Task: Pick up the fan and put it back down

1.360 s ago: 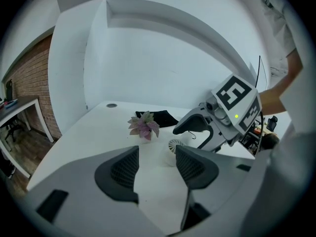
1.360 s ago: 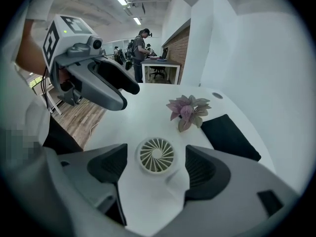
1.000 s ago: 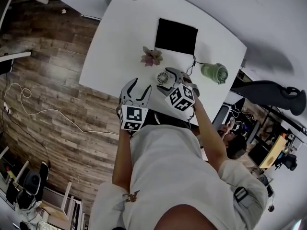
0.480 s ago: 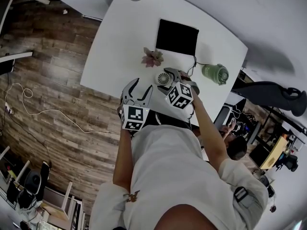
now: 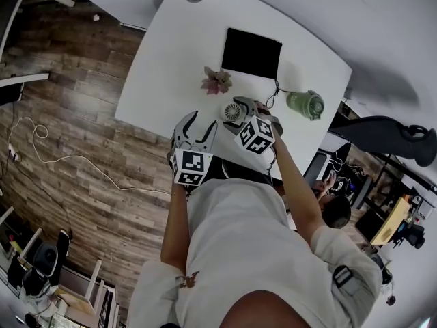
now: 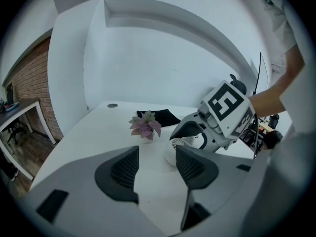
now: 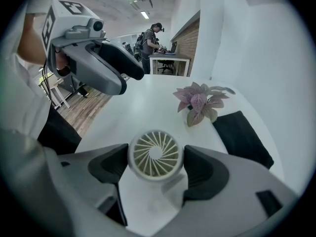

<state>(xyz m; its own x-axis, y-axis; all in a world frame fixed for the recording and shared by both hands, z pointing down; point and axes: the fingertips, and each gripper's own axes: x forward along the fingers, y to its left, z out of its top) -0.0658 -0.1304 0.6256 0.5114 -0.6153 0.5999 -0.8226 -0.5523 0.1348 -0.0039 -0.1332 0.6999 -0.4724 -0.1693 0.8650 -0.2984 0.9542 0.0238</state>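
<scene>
The small white round plastic fan (image 7: pixel 155 153) is standing near the white table's (image 5: pixel 164 53) near edge. The right gripper (image 7: pixel 155 163), its jaws having just been closing, is pinching the fan's housing by the sides. It is probably light, stiff and slippery. The left gripper (image 6: pixel 157 164) is hovering agape and empty.

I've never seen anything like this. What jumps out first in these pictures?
A small white fan on the white table sits between the jaws of the right tool, which have just been closing on it. The left tool hovers beside it, open and empty. Beyond the fan stands a little pink plant, then a black pad.
</scene>
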